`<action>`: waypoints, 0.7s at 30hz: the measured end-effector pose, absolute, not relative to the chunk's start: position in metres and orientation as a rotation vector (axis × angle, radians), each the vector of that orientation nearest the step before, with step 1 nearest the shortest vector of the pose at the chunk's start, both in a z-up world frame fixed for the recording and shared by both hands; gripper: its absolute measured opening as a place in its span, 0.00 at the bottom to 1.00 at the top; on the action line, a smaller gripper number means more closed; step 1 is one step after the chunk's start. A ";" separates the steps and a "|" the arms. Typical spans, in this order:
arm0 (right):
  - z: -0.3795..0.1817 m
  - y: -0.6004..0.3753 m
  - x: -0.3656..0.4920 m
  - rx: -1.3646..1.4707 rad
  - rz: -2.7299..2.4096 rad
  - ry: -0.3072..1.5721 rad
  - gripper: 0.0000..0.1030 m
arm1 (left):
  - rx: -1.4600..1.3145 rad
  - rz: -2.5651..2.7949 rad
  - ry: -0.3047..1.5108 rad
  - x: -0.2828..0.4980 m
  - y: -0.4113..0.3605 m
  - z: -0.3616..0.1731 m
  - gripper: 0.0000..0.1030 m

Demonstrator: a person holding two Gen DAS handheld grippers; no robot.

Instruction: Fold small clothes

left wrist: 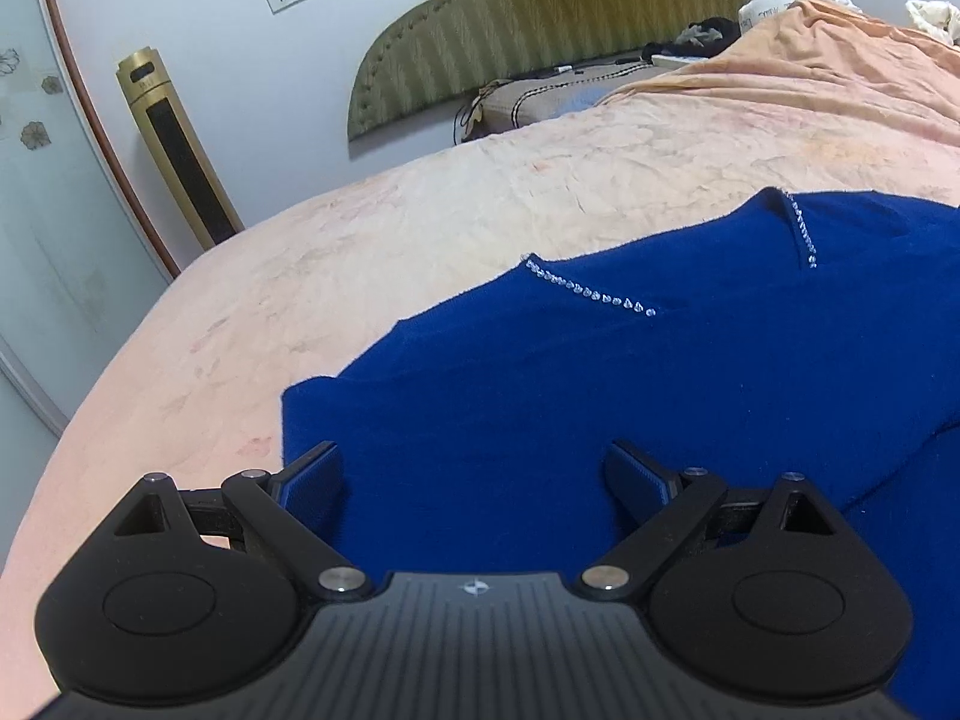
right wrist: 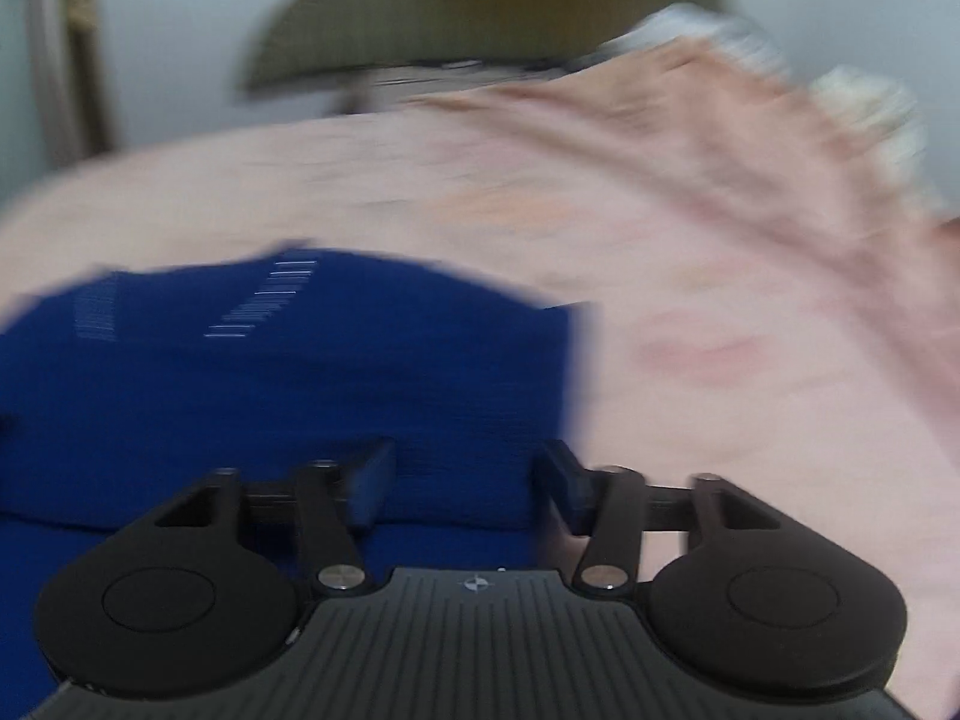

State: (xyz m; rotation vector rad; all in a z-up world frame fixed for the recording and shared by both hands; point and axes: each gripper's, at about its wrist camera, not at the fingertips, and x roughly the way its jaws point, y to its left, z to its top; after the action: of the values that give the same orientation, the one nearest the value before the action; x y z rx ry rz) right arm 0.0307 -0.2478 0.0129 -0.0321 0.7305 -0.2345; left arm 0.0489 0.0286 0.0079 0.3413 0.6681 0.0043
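Observation:
A royal-blue knit top [left wrist: 600, 372] with lines of small clear rhinestones [left wrist: 591, 295] lies spread on the pink bedspread [left wrist: 300, 276]. My left gripper [left wrist: 474, 468] is open and empty just above the top's lower left part. In the right wrist view, which is motion-blurred, the blue top [right wrist: 270, 384] fills the lower left. My right gripper [right wrist: 468, 468] is open and empty over the top's right edge.
A green padded headboard [left wrist: 540, 24] and pillows stand at the far end of the bed. An orange blanket [left wrist: 810, 54] is bunched at the back right. A gold tower fan [left wrist: 174, 144] stands by the wall on the left, beside a glass door [left wrist: 36, 210].

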 end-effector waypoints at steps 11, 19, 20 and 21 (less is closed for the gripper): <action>0.013 -0.312 -0.029 0.777 0.008 0.569 0.76 | 0.331 -0.036 0.644 0.036 0.016 0.019 0.93; -0.013 -0.299 -0.005 0.848 -0.054 0.632 0.49 | 0.321 -0.039 0.659 0.033 0.016 0.016 0.92; -0.014 -0.299 -0.004 0.840 -0.077 0.619 0.44 | 0.318 -0.040 0.660 0.032 0.016 0.017 0.92; -0.015 -0.300 -0.003 0.827 -0.105 0.617 0.28 | 0.314 -0.043 0.660 0.031 0.017 0.018 0.92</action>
State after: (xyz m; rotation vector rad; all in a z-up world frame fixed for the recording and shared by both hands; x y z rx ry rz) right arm -0.0027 -0.2998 -0.0148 0.8270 0.6173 -0.1047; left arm 0.0313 0.0170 0.0179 0.3141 0.6602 -0.0432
